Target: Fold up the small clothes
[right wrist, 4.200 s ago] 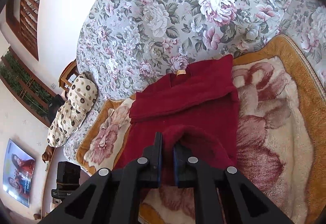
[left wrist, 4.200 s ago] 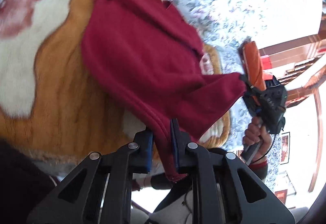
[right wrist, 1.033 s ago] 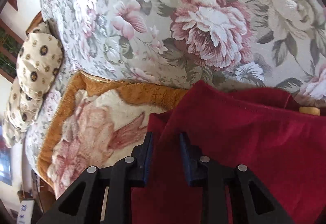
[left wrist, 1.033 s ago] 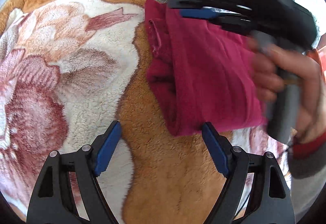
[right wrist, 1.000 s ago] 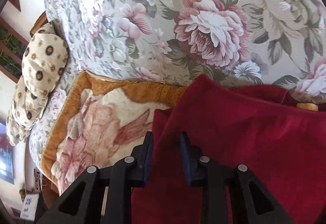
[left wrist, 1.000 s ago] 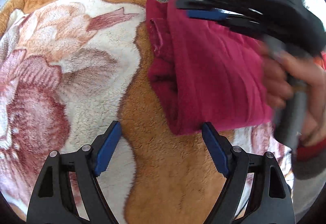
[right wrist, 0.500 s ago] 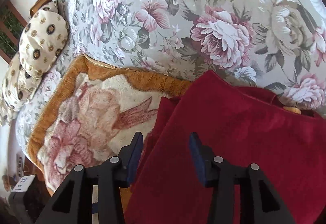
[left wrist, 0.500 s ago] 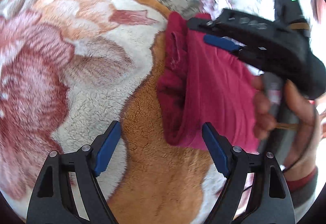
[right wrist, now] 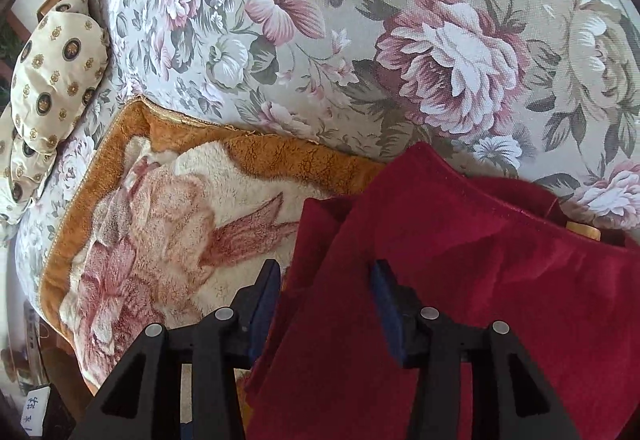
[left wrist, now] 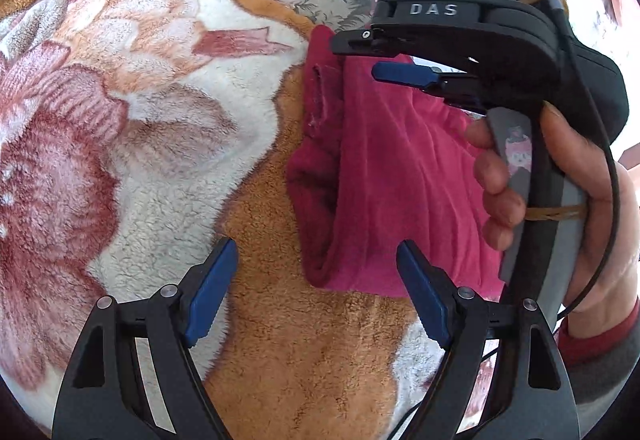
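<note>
A dark red garment (left wrist: pixel 384 176) lies folded on a plush orange and cream blanket (left wrist: pixel 132 144), its far corner reaching onto the floral bedspread (right wrist: pixel 360 40) behind. The left gripper (left wrist: pixel 316 292) hangs over the garment's near corner with its jaws spread wide and nothing between the blue pads. The right gripper (right wrist: pixel 324 292), held in a hand (left wrist: pixel 560 200) with a red and grey cuff, points down at the garment's far edge, its jaws parted on either side of the cloth's fold without pinching it.
</note>
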Available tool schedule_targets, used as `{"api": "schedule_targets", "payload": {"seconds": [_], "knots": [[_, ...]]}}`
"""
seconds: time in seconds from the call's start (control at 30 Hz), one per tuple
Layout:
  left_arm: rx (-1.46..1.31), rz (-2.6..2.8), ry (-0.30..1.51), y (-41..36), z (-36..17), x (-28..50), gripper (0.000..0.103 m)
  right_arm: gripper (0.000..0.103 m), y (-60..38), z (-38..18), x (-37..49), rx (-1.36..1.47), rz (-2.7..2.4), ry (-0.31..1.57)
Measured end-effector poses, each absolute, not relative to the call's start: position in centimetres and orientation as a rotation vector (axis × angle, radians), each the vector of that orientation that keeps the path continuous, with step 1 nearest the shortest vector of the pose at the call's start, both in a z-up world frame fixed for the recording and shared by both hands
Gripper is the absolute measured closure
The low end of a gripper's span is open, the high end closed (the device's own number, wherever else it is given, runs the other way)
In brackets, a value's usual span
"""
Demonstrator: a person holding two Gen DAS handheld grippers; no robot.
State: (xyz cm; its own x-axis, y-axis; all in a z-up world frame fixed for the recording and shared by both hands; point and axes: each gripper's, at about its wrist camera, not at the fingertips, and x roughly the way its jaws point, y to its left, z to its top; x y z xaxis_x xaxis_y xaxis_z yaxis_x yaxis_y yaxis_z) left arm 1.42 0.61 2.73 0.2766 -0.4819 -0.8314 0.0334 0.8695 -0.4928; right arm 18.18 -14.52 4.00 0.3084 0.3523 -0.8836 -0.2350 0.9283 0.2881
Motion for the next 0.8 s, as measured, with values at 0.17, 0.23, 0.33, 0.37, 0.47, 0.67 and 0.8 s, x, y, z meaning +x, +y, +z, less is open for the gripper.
{"api": "schedule_targets", "payload": {"seconds": [0.17,0.23,0.33,0.37,0.47,0.67,0.8], "knots": [[-0.393,-0.374,1.269,-1.0,2.3,1.2,0.021,0.053,-15.1,4.6,17.9,0.119,0.381,1.193],[-0.41,-0.369,1.282,-1.2,1.9,1.2,0.021,0.049,-14.8,4.5,18.2,0.116,0.375,1.197],[-0.505,-0.347,1.27,-0.4,1.6,1.4,0.021,0.048,-13.9,3.9,19.1,0.103,0.371,1.22],[-0.545,-0.346,1.267,0.1,1.4,1.4,0.021,0.048,-13.5,3.7,19.4,0.094,0.37,1.226],[-0.619,-0.343,1.251,0.8,0.9,1.4,0.02,0.047,-12.3,2.9,20.3,0.055,0.364,1.25],[-0.529,-0.376,1.234,-1.1,1.1,1.5,0.004,0.043,-10.3,1.2,21.2,-0.063,0.326,1.297],[-0.49,-0.382,1.223,-2.6,1.1,2.0,0.001,0.056,-9.2,1.1,20.4,-0.225,0.31,1.243]]}}
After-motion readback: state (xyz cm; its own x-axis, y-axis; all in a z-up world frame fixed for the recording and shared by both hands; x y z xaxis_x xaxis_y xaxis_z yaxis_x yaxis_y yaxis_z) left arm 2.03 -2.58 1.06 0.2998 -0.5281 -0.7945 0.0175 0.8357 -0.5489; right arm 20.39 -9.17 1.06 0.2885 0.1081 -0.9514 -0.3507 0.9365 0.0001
